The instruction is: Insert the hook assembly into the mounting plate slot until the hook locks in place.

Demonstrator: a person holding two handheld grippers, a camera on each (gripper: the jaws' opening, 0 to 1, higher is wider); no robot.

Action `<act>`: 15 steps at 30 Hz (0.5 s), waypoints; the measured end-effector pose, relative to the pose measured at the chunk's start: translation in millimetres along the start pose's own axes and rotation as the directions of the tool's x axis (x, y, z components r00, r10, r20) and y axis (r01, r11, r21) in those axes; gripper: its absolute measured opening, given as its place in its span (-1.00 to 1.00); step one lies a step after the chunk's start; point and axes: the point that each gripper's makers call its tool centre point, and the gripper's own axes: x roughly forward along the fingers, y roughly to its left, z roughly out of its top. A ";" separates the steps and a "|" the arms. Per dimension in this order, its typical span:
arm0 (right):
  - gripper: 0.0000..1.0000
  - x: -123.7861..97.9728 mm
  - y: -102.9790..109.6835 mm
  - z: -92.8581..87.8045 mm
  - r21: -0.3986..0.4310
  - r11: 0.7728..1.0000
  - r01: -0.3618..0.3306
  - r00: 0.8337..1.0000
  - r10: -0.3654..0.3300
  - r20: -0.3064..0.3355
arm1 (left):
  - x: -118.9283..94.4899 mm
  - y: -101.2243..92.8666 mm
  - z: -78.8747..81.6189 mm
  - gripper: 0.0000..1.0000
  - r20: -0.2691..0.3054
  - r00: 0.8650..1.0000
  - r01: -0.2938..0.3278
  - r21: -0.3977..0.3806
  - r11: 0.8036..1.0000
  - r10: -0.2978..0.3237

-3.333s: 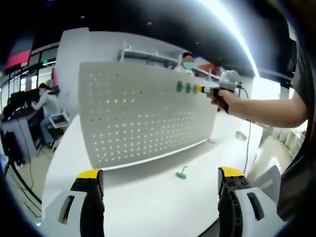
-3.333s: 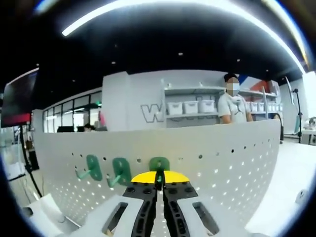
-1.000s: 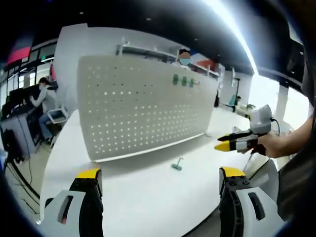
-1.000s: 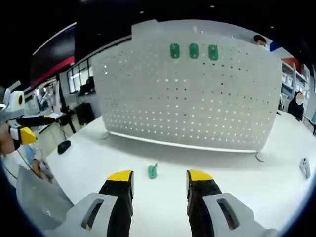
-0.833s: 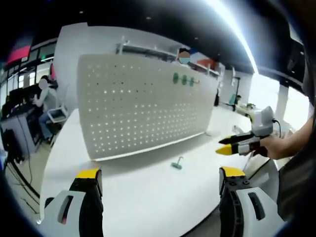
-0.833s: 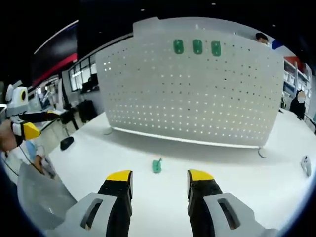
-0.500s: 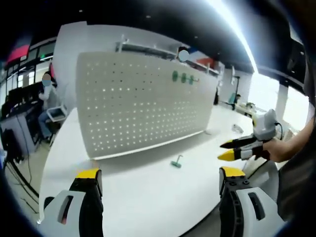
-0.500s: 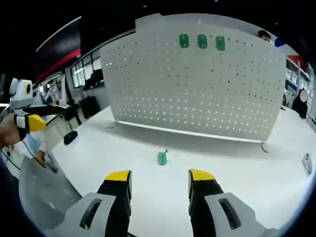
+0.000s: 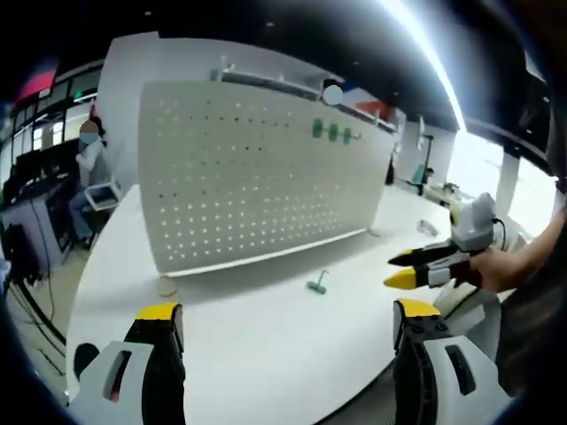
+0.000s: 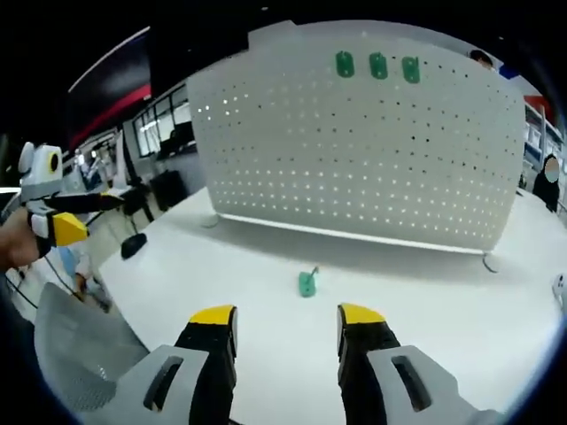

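Note:
A white perforated mounting plate [image 9: 257, 168] [image 10: 372, 150] stands upright on the white table. Three green hooks [image 9: 332, 132] [image 10: 378, 65] sit in a row near its top edge. One loose green hook [image 9: 317, 283] [image 10: 307, 282] lies on the table in front of the plate. My left gripper [image 9: 282, 332] is open over the near table edge, nothing between its yellow-tipped jaws; it also enters the right gripper view as the left gripper [image 10: 62, 217]. My right gripper [image 10: 286, 332] is open, a short way back from the loose hook, and appears in the left gripper view as the right gripper [image 9: 416, 268].
The white table [image 9: 266, 336] has a curved near edge. A small dark object [image 10: 134, 245] lies at its left side. A small round piece [image 9: 166, 285] sits by the plate's foot. People and desks stand in the background [image 9: 89, 159].
Both views have shifted slightly as the hands moved. In the right gripper view the loose hook has drifted right and nearer the jaws. Both grippers remain open.

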 end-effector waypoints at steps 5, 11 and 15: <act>-0.14 31.7 3.4 -2.5 -0.002 1.000 -0.028 0.999 0.028 -0.027 | 1.6 3.3 -3.1 1.00 -0.012 1.000 -0.004 -0.006 1.000 0.004; -0.18 70.5 10.2 3.4 -0.033 0.997 -0.074 0.996 0.072 -0.047 | 3.1 8.6 -3.3 1.00 -0.019 1.000 -0.010 -0.012 1.000 0.010; -0.19 91.8 9.4 -2.5 -0.030 0.996 -0.079 0.994 0.076 -0.074 | 5.6 12.9 -6.3 1.00 -0.030 0.999 -0.016 -0.016 1.000 0.016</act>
